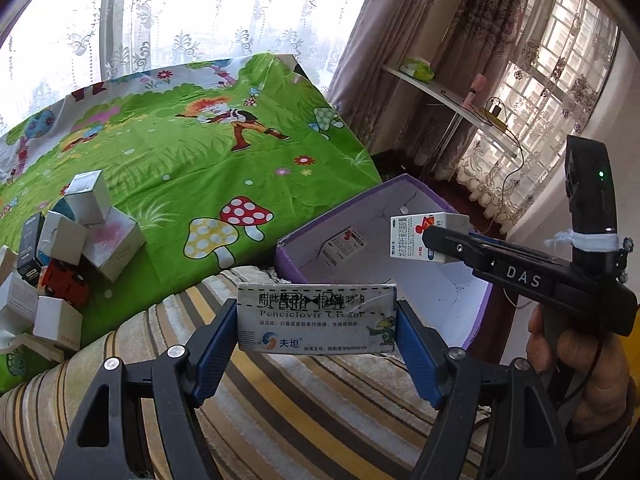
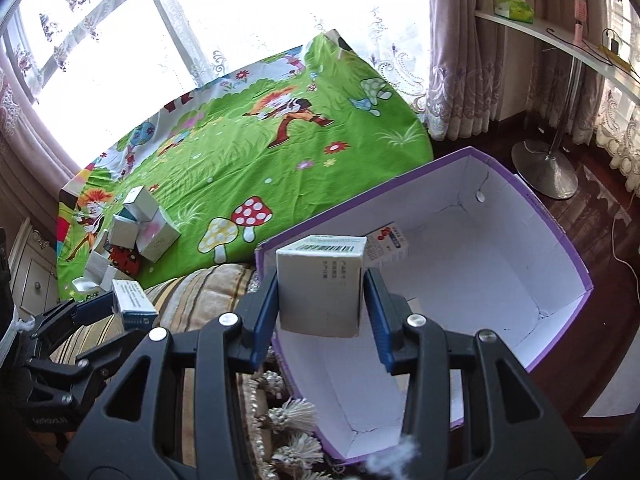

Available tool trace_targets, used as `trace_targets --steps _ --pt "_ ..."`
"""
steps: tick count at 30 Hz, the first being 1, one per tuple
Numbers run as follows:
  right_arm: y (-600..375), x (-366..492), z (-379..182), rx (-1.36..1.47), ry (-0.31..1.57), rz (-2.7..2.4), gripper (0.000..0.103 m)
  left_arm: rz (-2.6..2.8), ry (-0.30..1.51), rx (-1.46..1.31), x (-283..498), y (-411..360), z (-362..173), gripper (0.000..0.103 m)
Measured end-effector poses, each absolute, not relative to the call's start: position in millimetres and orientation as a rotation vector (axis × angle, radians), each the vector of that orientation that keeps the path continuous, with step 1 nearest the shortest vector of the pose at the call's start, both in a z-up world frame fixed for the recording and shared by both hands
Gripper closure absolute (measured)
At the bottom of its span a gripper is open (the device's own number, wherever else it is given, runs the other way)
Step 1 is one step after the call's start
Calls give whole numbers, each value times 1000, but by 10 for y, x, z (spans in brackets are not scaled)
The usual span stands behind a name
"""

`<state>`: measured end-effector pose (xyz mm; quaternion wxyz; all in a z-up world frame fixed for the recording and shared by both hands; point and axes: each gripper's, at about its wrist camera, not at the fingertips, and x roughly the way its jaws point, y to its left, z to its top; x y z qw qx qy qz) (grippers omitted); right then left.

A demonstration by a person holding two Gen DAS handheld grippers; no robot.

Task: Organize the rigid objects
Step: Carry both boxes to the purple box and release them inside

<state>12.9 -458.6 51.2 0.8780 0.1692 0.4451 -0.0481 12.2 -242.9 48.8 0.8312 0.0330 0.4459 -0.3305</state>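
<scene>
My left gripper (image 1: 316, 314) is shut on a long white cream box (image 1: 312, 336), held crosswise between its blue pads above a striped cushion. My right gripper (image 2: 322, 280) is shut on a white carton with a barcode (image 2: 320, 292), which hangs over the near edge of an open purple box (image 2: 560, 240). In the left wrist view that right gripper (image 1: 438, 240) and its carton (image 1: 408, 236) are over the purple box (image 1: 384, 194). One small medicine box (image 2: 390, 242) lies inside. A pile of small boxes (image 1: 84, 236) sits on the green cartoon sheet.
The striped cushion (image 1: 300, 408) with tassels (image 2: 296, 412) lies between the sheet and the purple box. A white shelf on a metal stand (image 2: 546, 168) is at the right, by the curtains. A hand (image 1: 580, 360) grips the right tool.
</scene>
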Motion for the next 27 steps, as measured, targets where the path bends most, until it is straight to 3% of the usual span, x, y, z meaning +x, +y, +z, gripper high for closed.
trace_targets --steps 12,15,17,27 --pt "-5122 -31 561 398 895 -251 56 -823 917 128 10 -2903 527 24" --pt "-5176 -47 552 419 895 -265 46 -821 922 116 19 -2908 515 21" --pt "-5185 -52 550 426 889 -268 32 -818 926 91 45 -2869 514 20" --pt "-5091 -22 570 428 879 -218 31 -804 940 35 111 -2760 506 19"
